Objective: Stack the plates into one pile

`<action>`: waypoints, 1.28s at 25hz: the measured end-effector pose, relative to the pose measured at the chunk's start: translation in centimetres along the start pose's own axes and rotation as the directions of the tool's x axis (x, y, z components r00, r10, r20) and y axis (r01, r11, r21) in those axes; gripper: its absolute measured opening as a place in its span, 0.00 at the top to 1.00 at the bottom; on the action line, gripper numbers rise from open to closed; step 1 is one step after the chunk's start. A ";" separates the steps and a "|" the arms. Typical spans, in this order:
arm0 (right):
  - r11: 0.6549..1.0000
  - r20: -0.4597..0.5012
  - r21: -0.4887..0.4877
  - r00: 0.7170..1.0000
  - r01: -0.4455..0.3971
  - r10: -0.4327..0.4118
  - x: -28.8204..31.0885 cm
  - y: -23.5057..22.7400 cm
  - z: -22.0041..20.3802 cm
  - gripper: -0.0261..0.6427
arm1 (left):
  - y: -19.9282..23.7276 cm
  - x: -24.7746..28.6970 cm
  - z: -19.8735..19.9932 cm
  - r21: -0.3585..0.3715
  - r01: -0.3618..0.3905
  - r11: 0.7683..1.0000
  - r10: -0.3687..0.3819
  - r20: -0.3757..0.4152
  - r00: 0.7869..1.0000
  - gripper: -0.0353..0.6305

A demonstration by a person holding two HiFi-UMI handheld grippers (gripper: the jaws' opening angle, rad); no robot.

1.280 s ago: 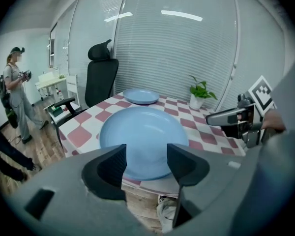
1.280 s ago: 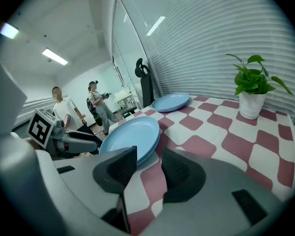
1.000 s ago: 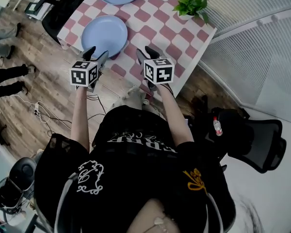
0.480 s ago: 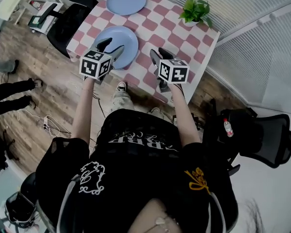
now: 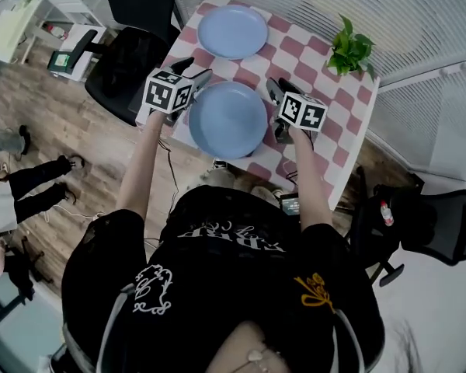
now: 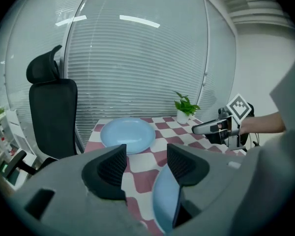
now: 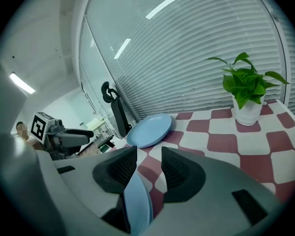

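Moved forward, left gripper (image 5: 194, 68) and right gripper (image 5: 278, 92) flank near plate (image 5: 227, 119).

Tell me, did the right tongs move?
Yes. The right tongs went forward, from the checked table's near edge to farther in over it, beside the near plate.

Potted plant (image 5: 351, 49) (leafy) on checkered table (image 5: 314, 72).

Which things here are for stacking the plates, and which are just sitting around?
For the job:
- near plate
- far plate
- left gripper and right gripper, one on each side of the near plate, jaws apart

Just sitting around:
- potted plant at the table's corner
- black chair beside the table
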State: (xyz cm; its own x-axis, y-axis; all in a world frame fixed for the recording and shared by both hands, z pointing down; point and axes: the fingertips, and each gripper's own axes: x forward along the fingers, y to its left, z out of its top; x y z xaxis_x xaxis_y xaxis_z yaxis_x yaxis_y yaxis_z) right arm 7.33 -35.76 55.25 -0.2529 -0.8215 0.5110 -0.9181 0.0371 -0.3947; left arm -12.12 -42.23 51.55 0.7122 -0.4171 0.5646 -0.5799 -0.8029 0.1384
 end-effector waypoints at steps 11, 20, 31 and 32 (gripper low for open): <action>0.994 -0.129 0.087 0.990 0.073 -0.062 11.3 -2.4 2.4 0.73 | 12.4 11.9 -2.7 -0.212 0.004 0.977 -0.036 -0.148 0.988 0.56; 0.944 -0.181 0.302 0.981 0.130 -0.077 17.3 -4.6 0.6 0.73 | 13.8 15.6 -4.1 -0.288 0.025 0.957 -0.071 -0.152 0.986 0.57; 0.932 -0.152 0.350 0.988 0.093 -0.041 15.1 -2.6 1.7 0.82 | 11.9 12.9 -2.1 -0.188 0.036 0.981 -0.060 -0.120 0.991 0.62; 0.932 -0.145 0.351 0.989 0.089 -0.040 14.3 -2.1 1.9 0.82 | 11.4 12.1 -1.6 -0.182 0.043 0.982 -0.064 -0.108 0.992 0.62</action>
State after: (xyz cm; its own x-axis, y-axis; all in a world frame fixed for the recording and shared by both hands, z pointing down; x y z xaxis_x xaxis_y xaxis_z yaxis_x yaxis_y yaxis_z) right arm 6.26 -48.68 61.93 -0.2579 -0.7309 0.6319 -0.7713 -0.2381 -0.5902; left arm -10.71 -55.78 61.28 0.7009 -0.3169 0.6390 -0.6110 -0.7290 0.3088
